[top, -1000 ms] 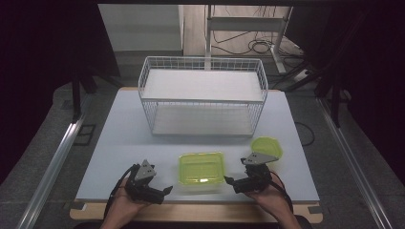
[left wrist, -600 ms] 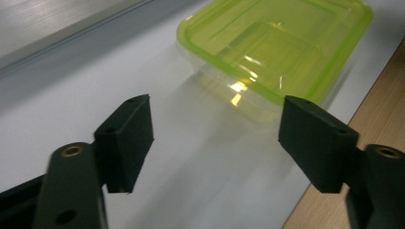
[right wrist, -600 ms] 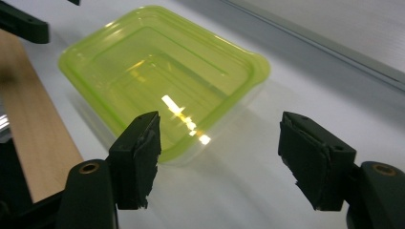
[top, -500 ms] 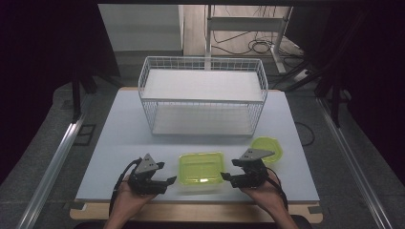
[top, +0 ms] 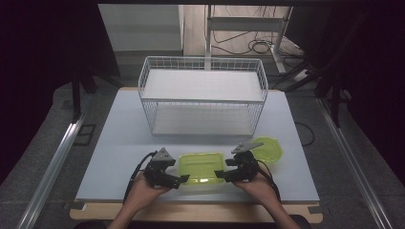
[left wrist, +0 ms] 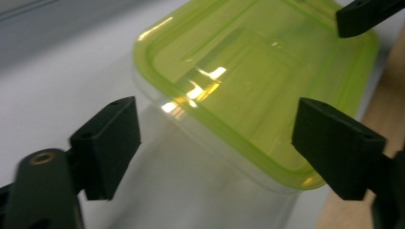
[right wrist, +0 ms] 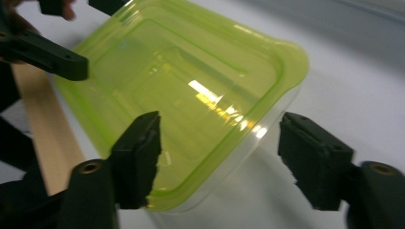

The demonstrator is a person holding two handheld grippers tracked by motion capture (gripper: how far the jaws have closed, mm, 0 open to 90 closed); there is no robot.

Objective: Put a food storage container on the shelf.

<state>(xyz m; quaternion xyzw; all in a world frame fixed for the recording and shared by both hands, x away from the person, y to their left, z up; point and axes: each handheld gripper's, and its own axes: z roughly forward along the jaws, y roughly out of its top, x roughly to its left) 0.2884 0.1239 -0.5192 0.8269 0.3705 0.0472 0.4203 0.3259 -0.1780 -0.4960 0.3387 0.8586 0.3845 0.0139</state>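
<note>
A clear rectangular container with a yellow-green lid [top: 201, 167] sits near the table's front edge. My left gripper [top: 184, 180] reaches in from its left end. In the left gripper view its jaws straddle a corner of the lidded container [left wrist: 239, 81]. The left gripper [left wrist: 217, 152] stands open and has just been opening wider. My right gripper [top: 218, 174] comes in from the right end. Its jaws have been closing, but the right gripper [right wrist: 224, 160] is still open around a corner of the container [right wrist: 191, 81], with the right pad clear of the wall.
A white wire basket [top: 203, 95] stands at the back middle of the white table [top: 114, 138]. A second yellow-green lidded container [top: 268, 149] lies just right of my right hand. A wooden strip [top: 191, 210] runs along the table's front edge.
Both hands have moved inward toward the container in the middle. Their jaws now sit at its two ends instead of out to the sides.
</note>
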